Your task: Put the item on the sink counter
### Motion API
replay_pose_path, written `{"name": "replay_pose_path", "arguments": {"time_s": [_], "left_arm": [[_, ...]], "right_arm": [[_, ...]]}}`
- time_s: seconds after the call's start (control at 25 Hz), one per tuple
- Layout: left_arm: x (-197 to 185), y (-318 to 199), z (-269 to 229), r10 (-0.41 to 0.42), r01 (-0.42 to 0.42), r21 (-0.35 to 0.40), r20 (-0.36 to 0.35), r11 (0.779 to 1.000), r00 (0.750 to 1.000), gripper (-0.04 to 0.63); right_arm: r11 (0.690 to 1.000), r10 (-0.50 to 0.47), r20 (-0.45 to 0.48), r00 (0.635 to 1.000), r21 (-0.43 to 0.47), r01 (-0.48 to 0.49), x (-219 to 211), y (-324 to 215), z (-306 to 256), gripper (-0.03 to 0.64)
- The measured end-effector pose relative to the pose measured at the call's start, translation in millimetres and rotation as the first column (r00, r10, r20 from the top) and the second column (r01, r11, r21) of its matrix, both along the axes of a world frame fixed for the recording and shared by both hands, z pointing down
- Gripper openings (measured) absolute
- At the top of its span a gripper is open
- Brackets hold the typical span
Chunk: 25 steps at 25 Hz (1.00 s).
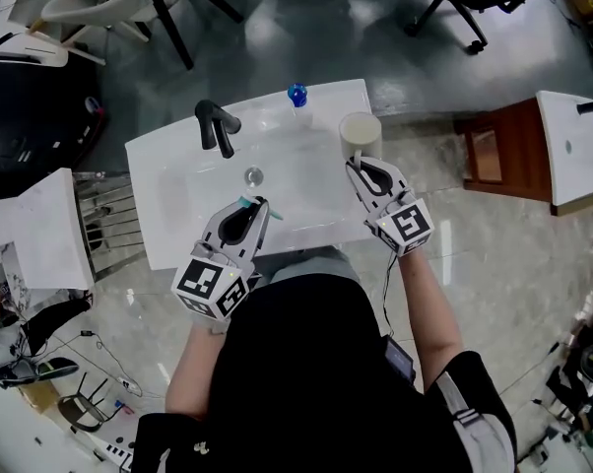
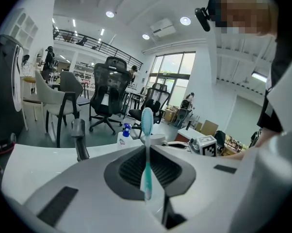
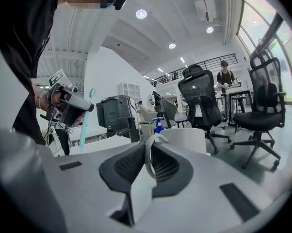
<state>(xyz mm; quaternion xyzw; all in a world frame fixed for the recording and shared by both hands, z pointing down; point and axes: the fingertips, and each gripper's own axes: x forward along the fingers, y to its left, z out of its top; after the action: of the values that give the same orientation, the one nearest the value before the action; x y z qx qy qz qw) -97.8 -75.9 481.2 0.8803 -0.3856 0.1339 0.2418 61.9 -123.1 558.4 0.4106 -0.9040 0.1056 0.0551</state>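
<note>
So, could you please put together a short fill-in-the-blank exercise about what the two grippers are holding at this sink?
1. The left gripper is shut on a teal ____.
2. The right gripper grips the white mug by its ____.
3. The faucet on the sink is ____ in colour.
4. The bottle at the sink's far edge has a ____ top.

Missing words: toothbrush; handle; black; blue.
</note>
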Motion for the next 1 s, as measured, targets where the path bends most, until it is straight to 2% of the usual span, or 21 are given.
{"name": "replay_pose_path", "arguments": {"time_s": [0.4, 0.8, 1.0], "left_arm": [[-14, 6, 22, 0.010, -0.009, -0.010, 0.060, 1.000, 0.998, 0.040], [-16, 12, 30, 0.039, -0.038, -0.021, 0.074, 0.999, 0.997, 0.040], [-20, 12, 30, 0.033, -0.032, -0.021, 0.072, 0.999, 0.997, 0.040]], "right_arm": [[0.999, 0.013, -0.010, 1.000, -0.044, -0.013, 4, -8, 36, 0.054], [0.995, 0.052, -0.012, 0.999, -0.080, -0.053, 15, 8, 58, 0.054], [0.986, 0.072, -0.073, 0.995, -0.143, -0.082, 20, 23, 81, 0.054]]}}
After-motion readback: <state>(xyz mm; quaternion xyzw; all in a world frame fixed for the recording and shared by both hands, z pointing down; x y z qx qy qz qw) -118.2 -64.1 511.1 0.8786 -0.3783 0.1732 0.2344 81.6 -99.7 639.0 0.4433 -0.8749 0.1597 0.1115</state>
